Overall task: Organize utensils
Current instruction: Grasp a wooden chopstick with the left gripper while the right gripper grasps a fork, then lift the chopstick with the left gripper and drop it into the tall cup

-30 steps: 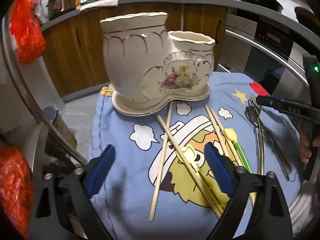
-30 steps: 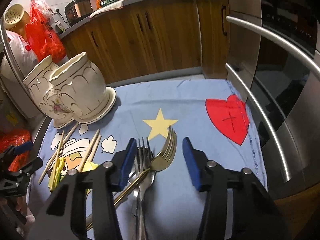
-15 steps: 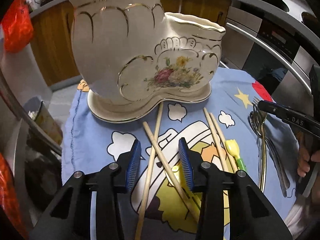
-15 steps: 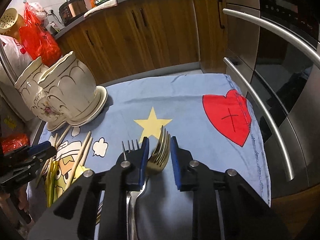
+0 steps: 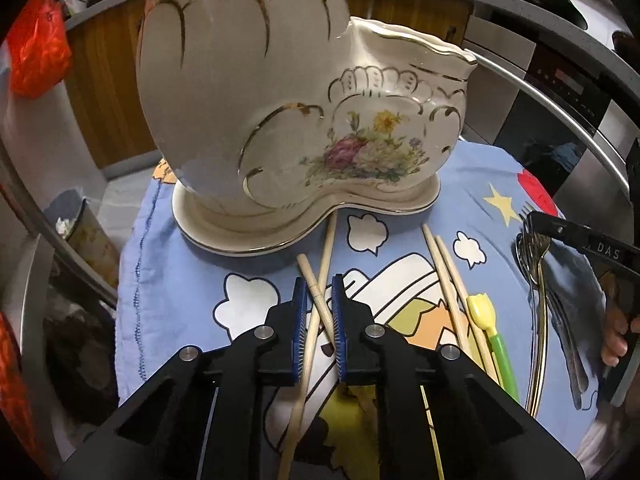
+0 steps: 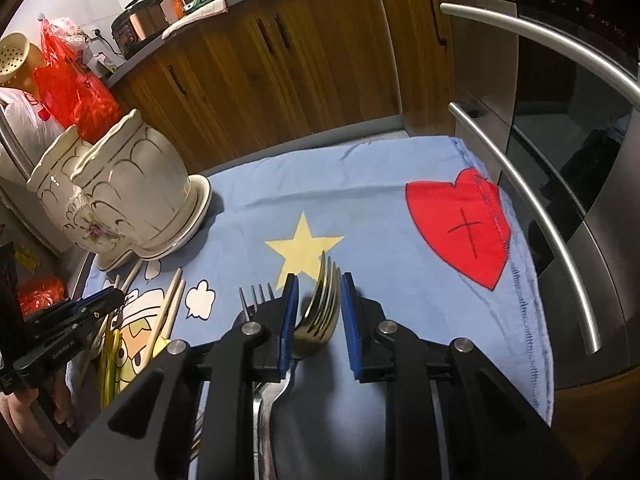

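while the left hand-held gripper (image 5: 320, 312) clamps two crossed chopsticks (image 5: 318, 292), the right hand-held gripper (image 6: 318, 312) grips a gold fork (image 6: 320, 304).

My left gripper (image 5: 319, 304) is low and level, its blue pads nearly together around two crossed chopsticks (image 5: 320, 300); my right gripper (image 6: 319, 312) is low too, pads narrowed about a gold fork (image 6: 320, 304), slight gaps showing.

Home kitchen: wood cabinets (image 6: 280, 80) w/ countertop, oven (image 6: 580, 120) (steel handles), rice cooker (image 6: 136, 20), bottles.
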{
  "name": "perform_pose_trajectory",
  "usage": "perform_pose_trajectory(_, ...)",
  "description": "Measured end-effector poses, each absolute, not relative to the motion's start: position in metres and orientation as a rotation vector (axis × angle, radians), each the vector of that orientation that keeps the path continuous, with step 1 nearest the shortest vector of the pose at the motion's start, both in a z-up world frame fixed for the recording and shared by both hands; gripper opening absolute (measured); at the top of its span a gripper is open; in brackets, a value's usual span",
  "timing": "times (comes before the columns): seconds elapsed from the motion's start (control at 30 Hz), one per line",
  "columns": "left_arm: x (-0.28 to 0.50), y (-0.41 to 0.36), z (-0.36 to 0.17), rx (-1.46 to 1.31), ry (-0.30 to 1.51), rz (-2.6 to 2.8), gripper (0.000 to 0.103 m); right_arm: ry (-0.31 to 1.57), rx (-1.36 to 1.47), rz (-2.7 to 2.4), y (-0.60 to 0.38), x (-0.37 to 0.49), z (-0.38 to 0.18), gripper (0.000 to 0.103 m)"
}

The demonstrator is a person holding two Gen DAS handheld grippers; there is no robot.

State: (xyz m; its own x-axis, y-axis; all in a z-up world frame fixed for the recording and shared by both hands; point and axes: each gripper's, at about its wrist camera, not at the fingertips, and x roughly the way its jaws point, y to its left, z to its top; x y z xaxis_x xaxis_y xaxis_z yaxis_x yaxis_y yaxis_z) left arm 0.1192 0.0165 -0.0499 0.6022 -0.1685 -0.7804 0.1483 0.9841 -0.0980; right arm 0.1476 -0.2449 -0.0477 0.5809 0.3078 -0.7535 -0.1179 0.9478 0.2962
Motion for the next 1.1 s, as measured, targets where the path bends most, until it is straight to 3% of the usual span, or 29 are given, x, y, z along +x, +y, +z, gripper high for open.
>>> perform_pose_trajectory(0.23, 0.118, 0.021, -0.050, -0.042, 0.902, -0.187, 0.010, 0.944, 0.367, 0.274, -0.261, 0.150, -0.055, 0.022)
perform_pose_trajectory(0.27, 0.118, 0.022, -0.050, -0.050, 0.902, -0.192, 0.008, 0.942, 0.381, 0.272, -0.263, 0.150, -0.055, 0.019)
perform_pose_trajectory(0.3, 0.118, 0.024, -0.051, -0.057, 0.902, -0.194, 0.008, 0.932, 0.389, 0.261, -0.267, 0.148, -0.054, 0.006)
perform_pose_trajectory(0.33, 0.118, 0.025, -0.051, -0.067, 0.902, -0.198, 0.007, 0.929, 0.398, 0.257, -0.269, 0.148, -0.054, 0.003)
perform_pose_trajectory(0.53, 0.115, 0.029, -0.047, -0.118, 0.890, -0.217, 0.006, 0.909, 0.447, 0.267, -0.280, 0.143, -0.052, 0.002)
perform_pose_trajectory(0.87, 0.098, 0.027, -0.042, -0.140, 0.865, -0.246, 0.006, 0.664, 0.237, 0.250, -0.259, 0.099, -0.006, 0.002)
perform_pose_trajectory(1.1, 0.082, 0.001, -0.043, -0.046, 0.883, -0.265, 0.006, 0.700, 0.237, 0.247, -0.258, 0.084, -0.001, 0.003)
